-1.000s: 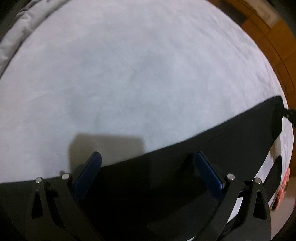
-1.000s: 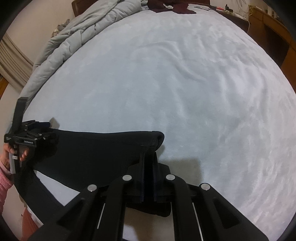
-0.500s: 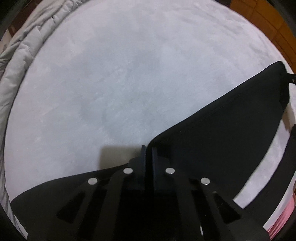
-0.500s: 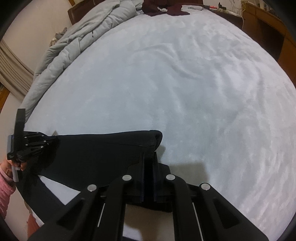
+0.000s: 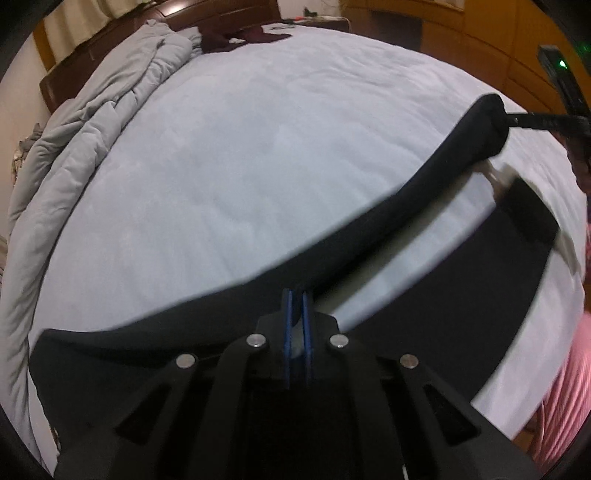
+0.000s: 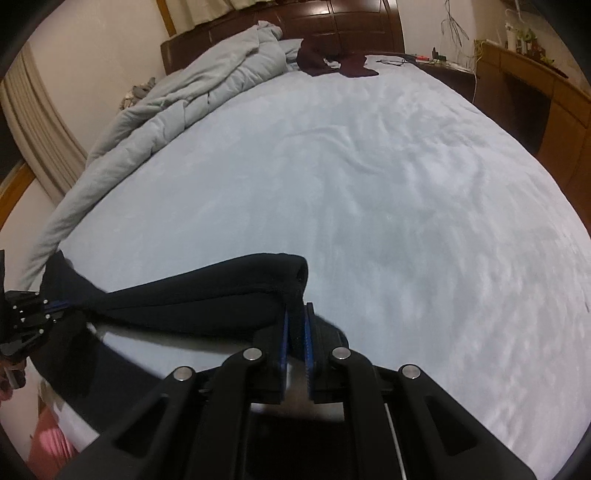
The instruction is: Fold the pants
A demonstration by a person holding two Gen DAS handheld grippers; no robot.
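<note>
Black pants (image 5: 369, 236) stretch across the near part of a pale bed sheet (image 5: 258, 147). My left gripper (image 5: 296, 295) is shut on the pants' upper edge, lifted off the sheet. A second black part (image 5: 461, 295) lies lower right. In the right wrist view my right gripper (image 6: 295, 314) is shut on the other end of the pants (image 6: 207, 295), the fabric pinched between blue pads. The left gripper (image 6: 55, 306) shows at the far left holding the same cloth. The right gripper (image 5: 517, 120) appears at the upper right of the left wrist view.
A crumpled grey duvet (image 6: 192, 92) lies along the bed's left side. A dark red garment (image 6: 332, 62) sits near the headboard (image 6: 332, 26). Wooden furniture (image 6: 535, 85) stands to the right. A pink sleeve (image 5: 565, 387) shows at lower right.
My left gripper went from open over the pants to shut on their edge, then rose, lifting the fabric. The right gripper kept its hold and rose too, with more of the room coming into view.
</note>
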